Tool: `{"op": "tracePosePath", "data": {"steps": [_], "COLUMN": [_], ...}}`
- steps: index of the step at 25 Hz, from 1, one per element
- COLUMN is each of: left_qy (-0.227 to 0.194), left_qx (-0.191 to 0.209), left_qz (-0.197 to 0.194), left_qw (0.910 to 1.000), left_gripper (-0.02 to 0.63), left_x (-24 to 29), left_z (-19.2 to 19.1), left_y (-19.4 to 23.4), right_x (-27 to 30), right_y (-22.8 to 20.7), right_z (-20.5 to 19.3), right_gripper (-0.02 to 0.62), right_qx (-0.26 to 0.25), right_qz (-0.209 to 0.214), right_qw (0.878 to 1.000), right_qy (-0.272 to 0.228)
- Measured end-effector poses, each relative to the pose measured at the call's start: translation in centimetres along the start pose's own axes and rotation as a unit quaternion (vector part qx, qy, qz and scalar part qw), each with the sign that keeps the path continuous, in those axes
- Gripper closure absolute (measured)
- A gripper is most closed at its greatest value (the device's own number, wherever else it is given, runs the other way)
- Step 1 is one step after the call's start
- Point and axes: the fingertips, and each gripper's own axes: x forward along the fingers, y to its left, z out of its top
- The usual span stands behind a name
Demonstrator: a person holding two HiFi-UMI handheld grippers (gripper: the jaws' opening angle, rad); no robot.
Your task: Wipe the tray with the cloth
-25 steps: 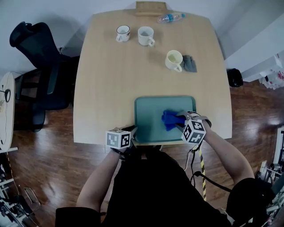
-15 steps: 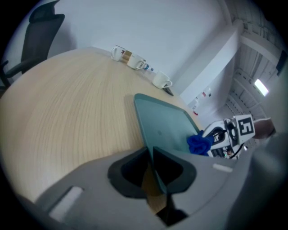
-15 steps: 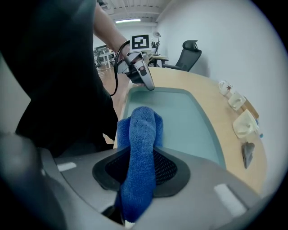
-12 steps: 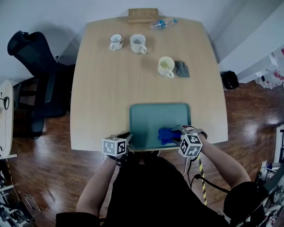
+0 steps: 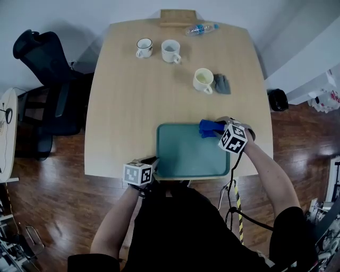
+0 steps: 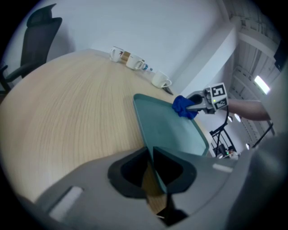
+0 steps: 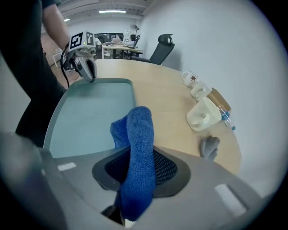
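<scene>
Moved since half a second ago: the cloth, from the near right of the tray to its far right corner. On the table, the tray's long axis runs along the near edge. The left gripper clamps its near left rim. The right gripper pinches the cloth, which points left.

place: office | evidence: swivel chair; desks; ceiling striplights

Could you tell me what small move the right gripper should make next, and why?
Probably sweep the cloth leftward along the tray's far edge: the right gripper holds it at the far right corner, and the left gripper clamps the near rim.
</scene>
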Motion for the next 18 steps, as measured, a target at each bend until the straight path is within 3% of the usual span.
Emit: {"op": "tracePosePath", "data": {"steps": [4, 9, 14, 18], "left_qy": [-0.002, -0.006, -0.009, -0.006], "left_qx": [0.001, 0.000, -0.002, 0.000], "left_qz": [0.005, -0.006, 0.010, -0.001], "left_qw": [1.0000, 1.0000, 0.9999, 1.0000], "left_gripper": [0.560, 0.560, 0.560, 0.560], "left_x": [0.0, 0.3, 0.0, 0.2], "left_z": [0.0, -0.3, 0.0, -0.3], "left_y": [0.1, -0.1, 0.4, 0.2], "right_x": [-0.4, -2.5, -4.5, -4.3], "right_y": [2.2, 9.4, 16.6, 18.3], "right_z": [-0.5, -1.5, -2.2, -2.0], "right_gripper": [0.476, 0.477, 0.476, 0.476], "right_qx": [-0.008, -0.015, -0.026, -0.034], "right_qz": [-0.006, 0.035, 0.084, 0.094], "right_qw": [1.000, 0.999, 0.996, 0.994], "right_qy": [-0.003, -0.023, -0.032, -0.038]}}
